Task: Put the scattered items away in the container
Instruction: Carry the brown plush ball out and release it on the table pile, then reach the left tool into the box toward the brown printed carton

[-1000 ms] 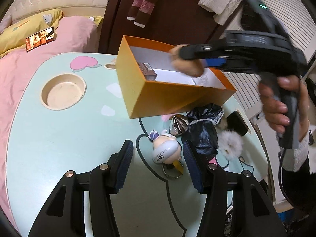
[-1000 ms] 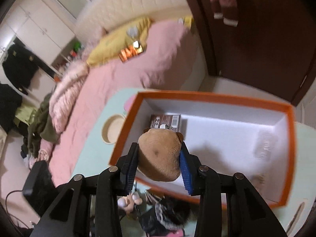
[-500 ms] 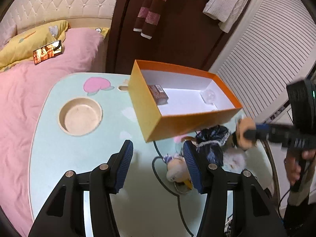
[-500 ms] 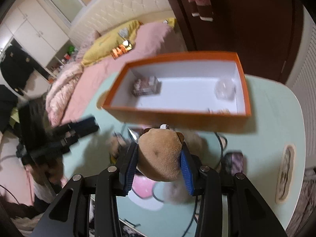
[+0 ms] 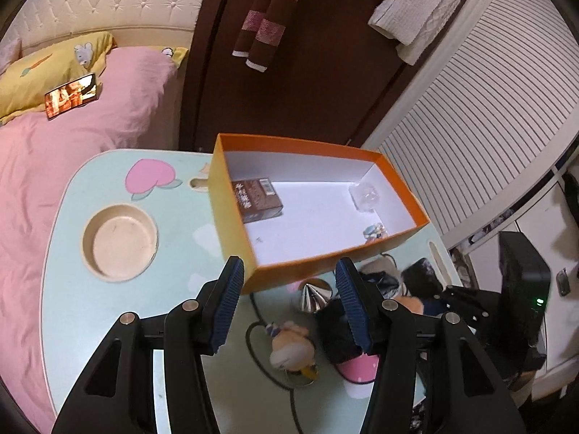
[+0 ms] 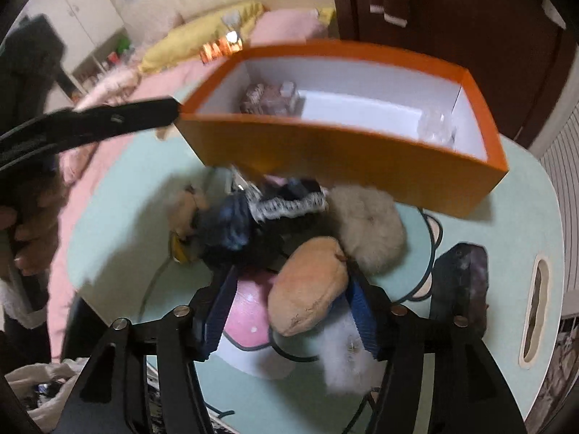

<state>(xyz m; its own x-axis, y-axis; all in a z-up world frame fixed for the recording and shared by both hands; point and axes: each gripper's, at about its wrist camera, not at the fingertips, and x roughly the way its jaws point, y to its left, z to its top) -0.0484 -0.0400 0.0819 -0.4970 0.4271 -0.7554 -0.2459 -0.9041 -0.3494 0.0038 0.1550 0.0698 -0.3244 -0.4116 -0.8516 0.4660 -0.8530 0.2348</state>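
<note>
Carried away from the orange box point(image 6: 347, 159), the brown plush point(image 6: 307, 289) now lies between the right gripper point(image 6: 293, 311), whose jaws have just been opening, blurred over the clutter; the left gripper point(image 5: 289, 303) hovers half-open, empty.

Right-wrist view motion-blurred; dark cloth pile point(image 6: 249, 224) indistinct.

mint desk point(image 5: 108, 307) carries orange box point(image 5: 231, 217); beside it a heap: tan plush point(image 6: 311, 285), fluffy pompom point(image 6: 369, 224), silver cone point(image 5: 315, 294), doll keychain point(image 5: 289, 347)

Orange box point(image 5: 231, 217) white inside, mint table point(image 5: 72, 289), tan plush point(image 6: 307, 285), perhaps dark-blue cloth point(image 6: 228, 228).
</note>
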